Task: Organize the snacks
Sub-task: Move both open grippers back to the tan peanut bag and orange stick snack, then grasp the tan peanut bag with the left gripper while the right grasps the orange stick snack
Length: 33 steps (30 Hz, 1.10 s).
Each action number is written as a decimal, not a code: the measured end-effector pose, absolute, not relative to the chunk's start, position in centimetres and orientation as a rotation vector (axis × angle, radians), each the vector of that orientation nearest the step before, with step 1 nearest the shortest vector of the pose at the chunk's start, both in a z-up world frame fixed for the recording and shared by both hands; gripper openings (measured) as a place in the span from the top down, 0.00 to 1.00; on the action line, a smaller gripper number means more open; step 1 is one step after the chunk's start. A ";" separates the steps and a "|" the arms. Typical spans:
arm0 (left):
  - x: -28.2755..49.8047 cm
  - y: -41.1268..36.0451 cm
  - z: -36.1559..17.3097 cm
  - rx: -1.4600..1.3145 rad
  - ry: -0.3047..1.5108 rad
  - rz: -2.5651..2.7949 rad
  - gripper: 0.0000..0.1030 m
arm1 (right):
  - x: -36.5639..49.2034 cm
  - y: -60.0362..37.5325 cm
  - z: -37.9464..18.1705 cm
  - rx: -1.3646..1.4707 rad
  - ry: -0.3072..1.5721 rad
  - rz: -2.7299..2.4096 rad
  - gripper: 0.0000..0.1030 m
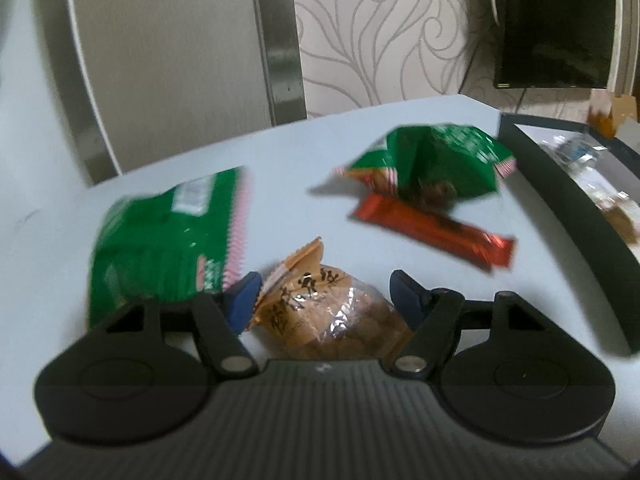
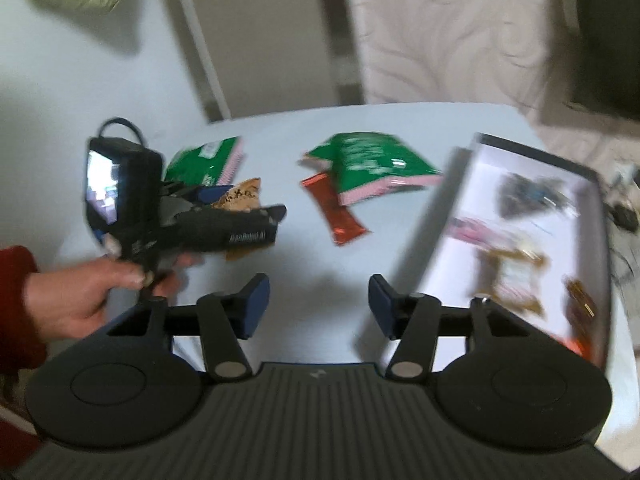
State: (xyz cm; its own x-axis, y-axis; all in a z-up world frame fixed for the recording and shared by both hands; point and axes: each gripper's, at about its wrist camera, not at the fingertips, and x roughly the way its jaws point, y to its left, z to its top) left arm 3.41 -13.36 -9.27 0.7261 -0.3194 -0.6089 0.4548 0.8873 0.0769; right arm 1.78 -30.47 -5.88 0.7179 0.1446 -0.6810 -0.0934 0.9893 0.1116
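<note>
My left gripper point(image 1: 324, 292) has its blue pads on either side of a brown cake packet point(image 1: 328, 312), closed against it on the white table. The same gripper point(image 2: 240, 204) and packet point(image 2: 240, 196) show at the left of the right wrist view, held by a hand. A green bag point(image 1: 168, 240) lies to its left. A second green bag point(image 1: 432, 164) lies partly on a red bar point(image 1: 432, 228) further right. My right gripper point(image 2: 318, 304) is open and empty above the table's near part. The black tray point(image 2: 600, 208) at the right holds several snacks.
The tray's near wall point(image 1: 560, 216) runs along the right side of the left wrist view. A dark screen point(image 1: 556, 24) stands behind the table at the right. A patterned wall and a door frame are behind the table. A person's hand point(image 2: 100, 292) holds the left gripper.
</note>
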 end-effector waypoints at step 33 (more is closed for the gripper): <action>-3.3 -7.9 -10.2 0.330 0.591 -0.428 0.17 | 7.1 -23.2 -12.2 -0.107 0.911 0.178 0.74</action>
